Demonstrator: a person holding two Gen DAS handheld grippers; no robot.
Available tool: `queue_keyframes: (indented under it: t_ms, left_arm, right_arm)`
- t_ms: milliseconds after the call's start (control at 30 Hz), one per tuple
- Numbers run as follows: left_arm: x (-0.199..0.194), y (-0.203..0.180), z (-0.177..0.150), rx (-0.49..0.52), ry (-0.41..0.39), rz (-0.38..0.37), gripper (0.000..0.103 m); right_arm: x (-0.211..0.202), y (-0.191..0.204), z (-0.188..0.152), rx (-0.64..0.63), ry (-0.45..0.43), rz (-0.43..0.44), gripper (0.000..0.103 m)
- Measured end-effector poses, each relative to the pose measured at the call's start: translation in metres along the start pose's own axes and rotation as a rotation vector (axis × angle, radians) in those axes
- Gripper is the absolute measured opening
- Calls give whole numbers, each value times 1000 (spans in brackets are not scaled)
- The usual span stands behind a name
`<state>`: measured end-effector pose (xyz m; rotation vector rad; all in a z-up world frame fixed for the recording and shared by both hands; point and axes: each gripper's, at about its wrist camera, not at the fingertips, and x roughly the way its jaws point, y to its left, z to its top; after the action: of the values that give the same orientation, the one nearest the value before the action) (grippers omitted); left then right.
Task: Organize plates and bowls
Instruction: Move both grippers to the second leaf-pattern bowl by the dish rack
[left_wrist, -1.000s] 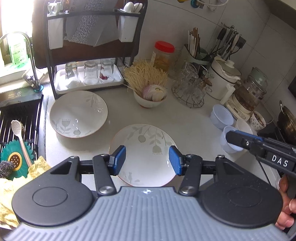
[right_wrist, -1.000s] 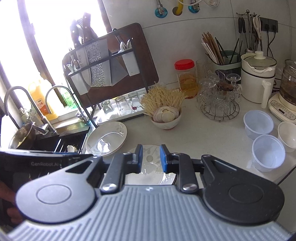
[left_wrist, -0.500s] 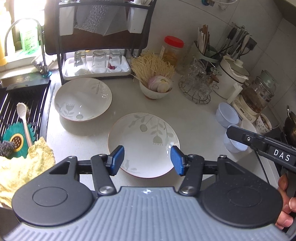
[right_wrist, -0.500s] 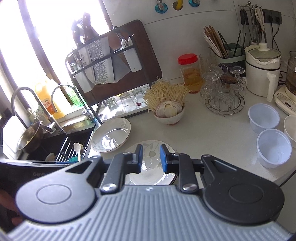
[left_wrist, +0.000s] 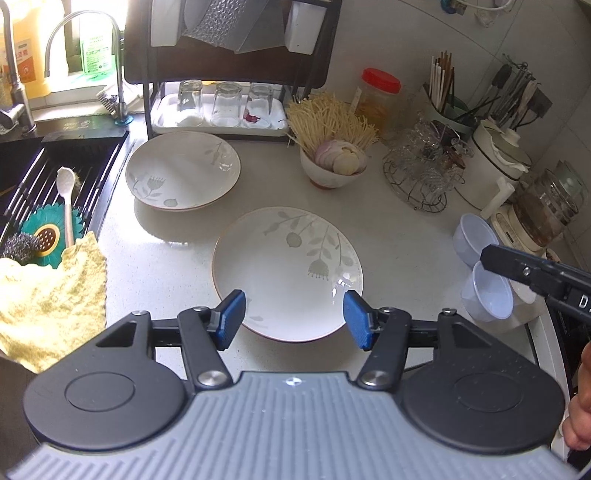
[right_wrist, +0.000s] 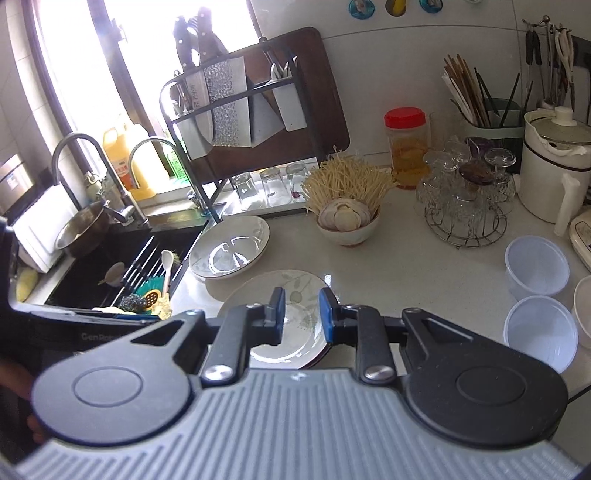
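A white plate with a leaf pattern lies on the counter in front of my left gripper, which is open and empty above its near edge. A second patterned plate sits behind it to the left, by the sink. The right wrist view shows both the near plate and the far plate. My right gripper hovers over the near plate with a narrow gap between its jaws, holding nothing. Two clear plastic bowls stand at the right.
A ceramic bowl of noodles and onion stands behind the plates. A dish rack with glasses, a wire glass holder, a red-lidded jar and appliances line the back. The sink and a yellow cloth are at the left.
My left gripper has drawn back and risen, so both plates show further up its view. My right gripper has lifted a little; its jaws keep the same narrow gap.
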<state>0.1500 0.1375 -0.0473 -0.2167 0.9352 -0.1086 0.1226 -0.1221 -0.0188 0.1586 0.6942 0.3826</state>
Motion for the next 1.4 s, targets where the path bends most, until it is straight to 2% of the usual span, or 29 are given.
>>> queue_keyframes:
  t_ms: [167,267,433,600,700,833,900,967,1100,1233,1400]
  left_arm:
    - [9,16,5,-15,36,17,65]
    - [20,34,12,-25,51,32,66]
    - [44,72,27,-31,88,40,66]
    - [69,113,50,-11,105,64,66]
    - [86,136,64,-21,115,63,66]
    - [105,161,84,-33,107,60,66]
    - [112,173,94,-43,98,57,66]
    - [117,183,103,-48,91,52,66]
    - [124,204,117,-56,102,32,66]
    - [129,224,126,-49,97,11,66]
    - [144,241,134,-71,94,-27,66]
  right_arm:
    - [6,2,25,-27,48,-4,24]
    - [8,13,46,-86,41,-20,24]
    - [22,42,79,-197,63,15,24]
    - [59,52,102,-97,147,6,24]
    - [80,64,108,-129,146,-29,24]
    - [108,79,111,-198,143,-30,24]
    - [125,82,114,-190,172,-31,24]
    - [140,82,120,-170,185,-44,24]
    - [160,73,126,-210,137,-79,24]
    - [183,58,131,-181,148,-121,24]
    - [203,63,135,-169,121,-50,24]
